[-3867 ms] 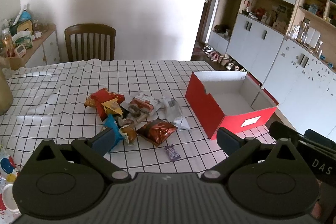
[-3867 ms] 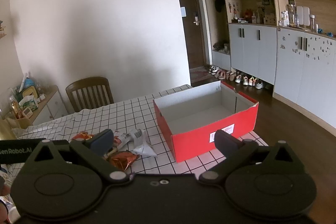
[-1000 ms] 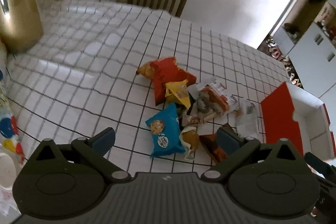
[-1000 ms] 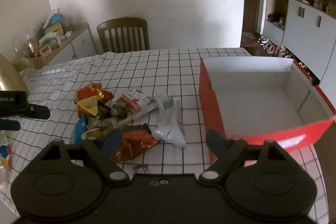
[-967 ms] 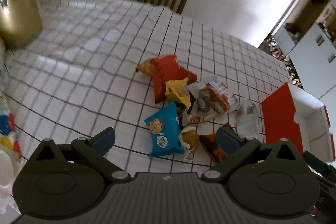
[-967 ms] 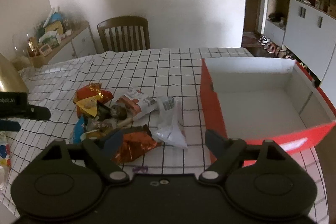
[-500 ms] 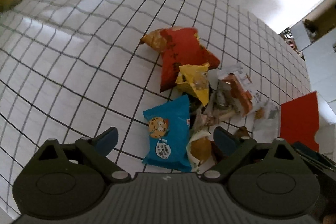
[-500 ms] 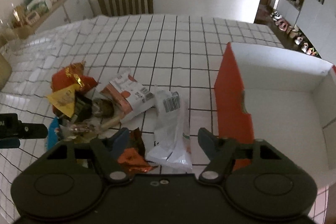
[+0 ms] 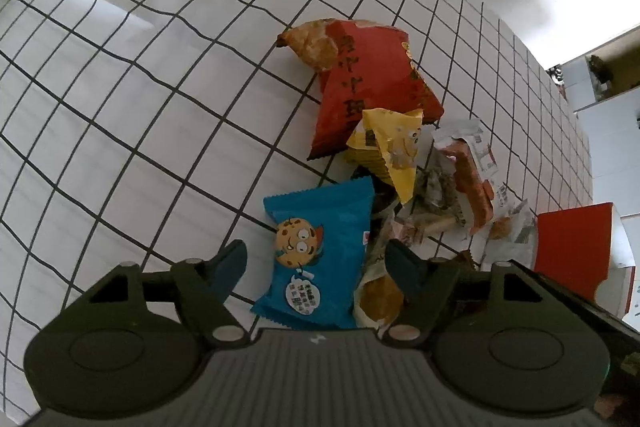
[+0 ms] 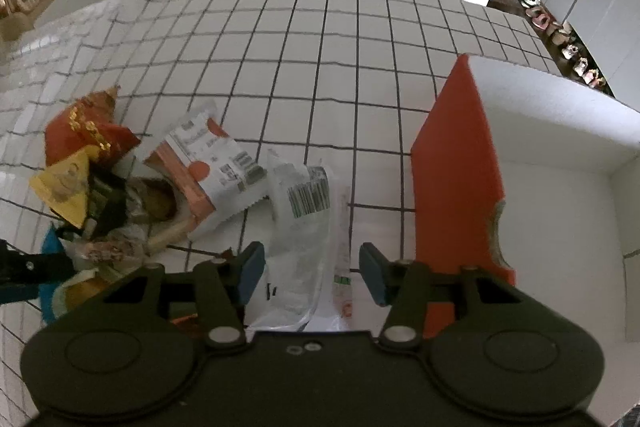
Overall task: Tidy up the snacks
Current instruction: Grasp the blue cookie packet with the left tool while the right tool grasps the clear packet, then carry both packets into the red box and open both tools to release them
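Your left gripper [image 9: 316, 261] hangs with its jaws spread either side of the blue cookie packet [image 9: 318, 251], low in the middle of the left wrist view. You look set for the pick: lower, then close on it. Your right gripper [image 10: 312, 273] is likewise spread around the clear plastic packet [image 10: 306, 247], bottom centre of its view. The red box [image 10: 456, 179] stands just right of it, so your carry should be short.
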The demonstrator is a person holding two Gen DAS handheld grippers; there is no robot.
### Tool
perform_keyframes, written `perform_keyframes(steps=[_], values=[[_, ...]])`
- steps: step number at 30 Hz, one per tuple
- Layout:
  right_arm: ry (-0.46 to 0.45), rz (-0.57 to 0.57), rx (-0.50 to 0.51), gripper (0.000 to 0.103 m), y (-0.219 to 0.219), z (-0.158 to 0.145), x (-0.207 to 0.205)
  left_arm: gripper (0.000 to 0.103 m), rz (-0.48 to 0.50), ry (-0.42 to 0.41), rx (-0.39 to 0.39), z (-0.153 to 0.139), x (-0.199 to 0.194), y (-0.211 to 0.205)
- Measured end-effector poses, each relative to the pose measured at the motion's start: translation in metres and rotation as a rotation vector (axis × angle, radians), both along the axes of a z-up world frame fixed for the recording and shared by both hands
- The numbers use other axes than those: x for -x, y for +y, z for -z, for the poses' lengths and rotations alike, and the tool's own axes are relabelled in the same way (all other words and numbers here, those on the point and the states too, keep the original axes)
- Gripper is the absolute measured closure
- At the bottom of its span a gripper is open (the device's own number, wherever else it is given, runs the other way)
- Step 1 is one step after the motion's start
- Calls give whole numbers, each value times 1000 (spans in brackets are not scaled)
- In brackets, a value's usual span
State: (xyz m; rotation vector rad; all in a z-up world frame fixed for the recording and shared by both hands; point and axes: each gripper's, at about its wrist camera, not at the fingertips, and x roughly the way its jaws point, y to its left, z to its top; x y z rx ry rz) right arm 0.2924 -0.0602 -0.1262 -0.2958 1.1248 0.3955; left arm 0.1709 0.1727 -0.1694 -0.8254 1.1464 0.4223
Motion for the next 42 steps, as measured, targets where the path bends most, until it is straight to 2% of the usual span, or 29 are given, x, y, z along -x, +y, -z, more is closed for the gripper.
perform_keyframes(steps=[7,11,17,23,30,33,42], values=[[25,15,19,55,0,14,-8,36,-15,-3,33,3,2,5],[57,23,4,59,-2,20,-9,52,-28,-21,65,3,2,7],[60,34,-13,63,-4,23,-8,53,-74,-46,138,9,14,18],[40,33,-13,73,-3,19,-4,55,-62,-86,185,15,21,24],[4,35,-18,83,-5,10,7,57,-54,-90,123,8,27,22],[3,40,-27,83,-9,5,13,57,-52,-107,137,5,32,24],[-43,44,-68,84,-22,-30,41,57,2,-150,105,-22,41,18]])
